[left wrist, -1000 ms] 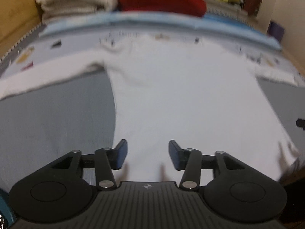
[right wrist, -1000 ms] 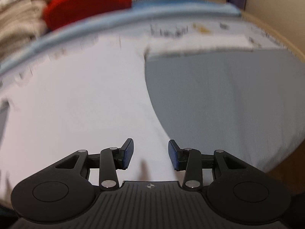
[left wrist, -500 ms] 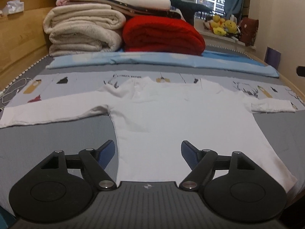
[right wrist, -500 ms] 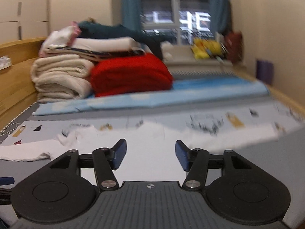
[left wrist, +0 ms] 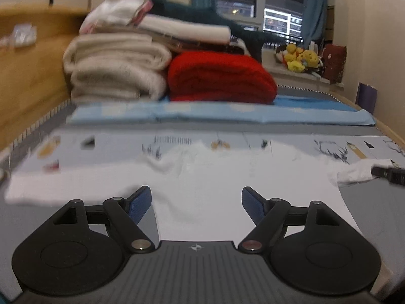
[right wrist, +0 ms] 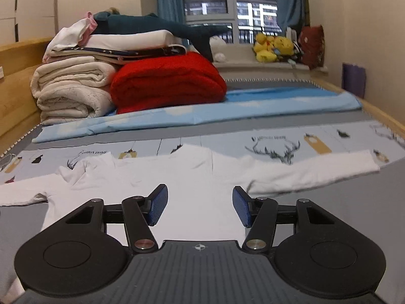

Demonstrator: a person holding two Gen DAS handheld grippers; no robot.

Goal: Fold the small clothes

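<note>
White long-sleeved top [right wrist: 187,177] lies flat on the grey bed cover [right wrist: 341,197], sleeves stretched out to either side, collar toward the printed sheet [right wrist: 278,147]. Its right cuff ends just short of the bed's wooden side rail [right wrist: 379,111]; bare grey cover lies open beside the body on both sides. Folded red blanket [right wrist: 167,81] and cream blankets [right wrist: 73,91] crowd the far end on a blue sheet [right wrist: 227,106]. Left gripper [left wrist: 197,204] hovers over the hem, fingers wide apart, empty. Right gripper [right wrist: 200,205] hangs above the body, jaws apart but closing a little, nothing between them.
</note>
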